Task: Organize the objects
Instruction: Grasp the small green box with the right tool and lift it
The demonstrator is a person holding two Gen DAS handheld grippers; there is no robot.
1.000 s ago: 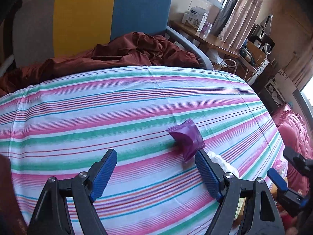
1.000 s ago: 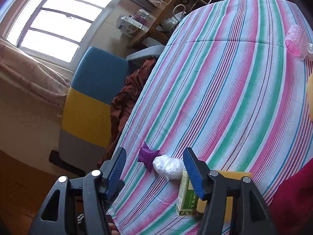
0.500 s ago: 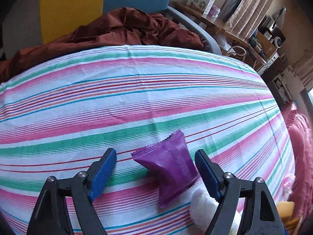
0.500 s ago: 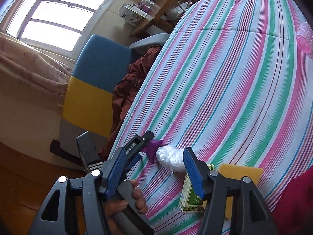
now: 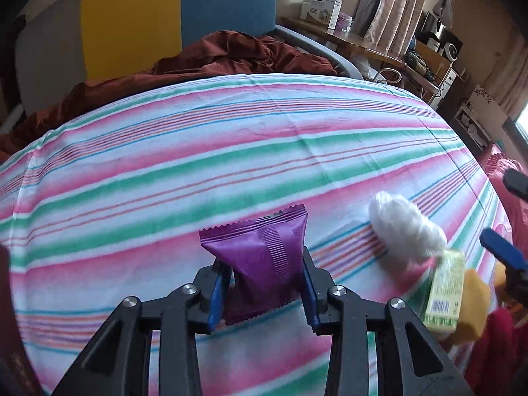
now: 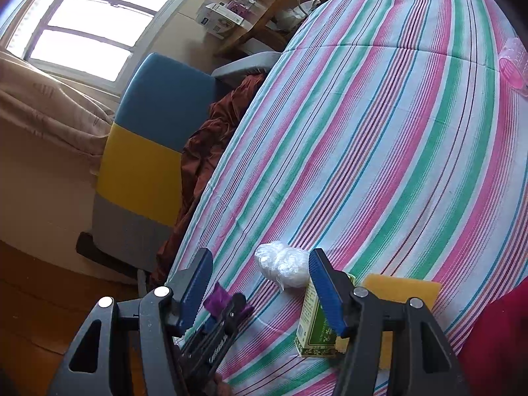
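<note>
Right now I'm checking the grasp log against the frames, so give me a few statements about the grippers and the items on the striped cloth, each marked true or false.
1. The left gripper is shut on the purple snack packet. True.
2. The right gripper holds the white plastic bundle. False: its jaws stand open and empty, with the bundle lying on the striped cloth beyond them.
3. The green carton stands next to a yellow sponge. True.
4. The pink hair roller lies right beside the white plastic bundle. False: it lies far off at the far right edge of the cloth.
5. A rust-brown blanket is bunched on the chair behind the table. True.
</note>
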